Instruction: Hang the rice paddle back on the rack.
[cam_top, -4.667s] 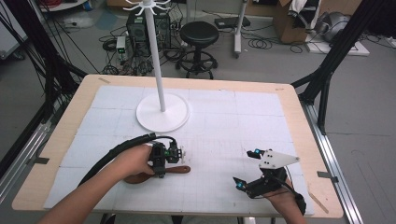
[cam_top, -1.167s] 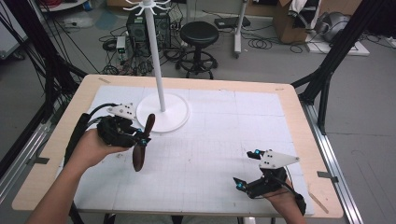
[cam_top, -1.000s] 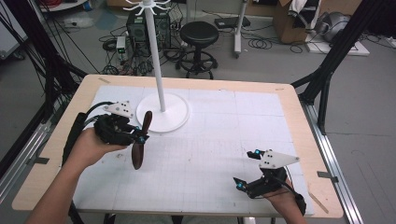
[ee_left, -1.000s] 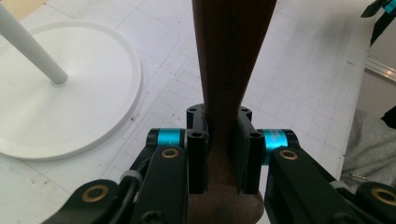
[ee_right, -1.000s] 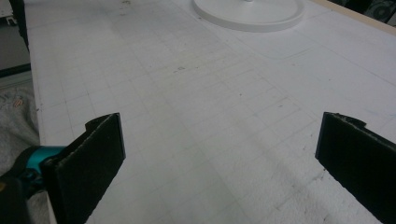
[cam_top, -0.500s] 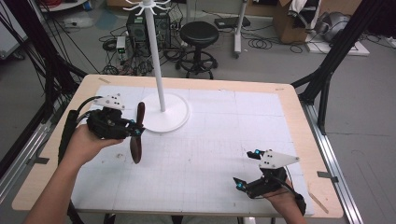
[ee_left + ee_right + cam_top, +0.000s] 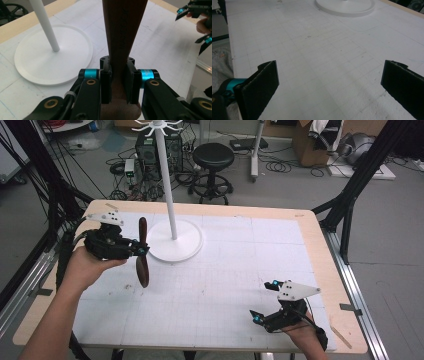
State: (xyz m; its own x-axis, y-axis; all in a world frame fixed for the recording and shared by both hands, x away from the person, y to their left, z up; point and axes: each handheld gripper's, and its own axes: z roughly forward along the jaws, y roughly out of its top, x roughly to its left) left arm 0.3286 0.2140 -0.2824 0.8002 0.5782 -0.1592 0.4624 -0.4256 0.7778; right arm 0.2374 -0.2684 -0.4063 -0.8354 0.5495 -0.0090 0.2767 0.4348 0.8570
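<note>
Lifting: your left gripper [image 7: 136, 251] has raised the brown wooden piece [image 7: 142, 252], jaws pinching it, beside the white stand [image 7: 174, 241] | right gripper [image 7: 272, 302] resting, jaws spread.

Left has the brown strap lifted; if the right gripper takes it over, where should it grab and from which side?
Probably the lower end of the strap, coming from the right. The strap hangs upright, pinched at its middle by the left gripper, so the end below is free. The right gripper is open, and should turn so its jaws close across the flat faces.
</note>
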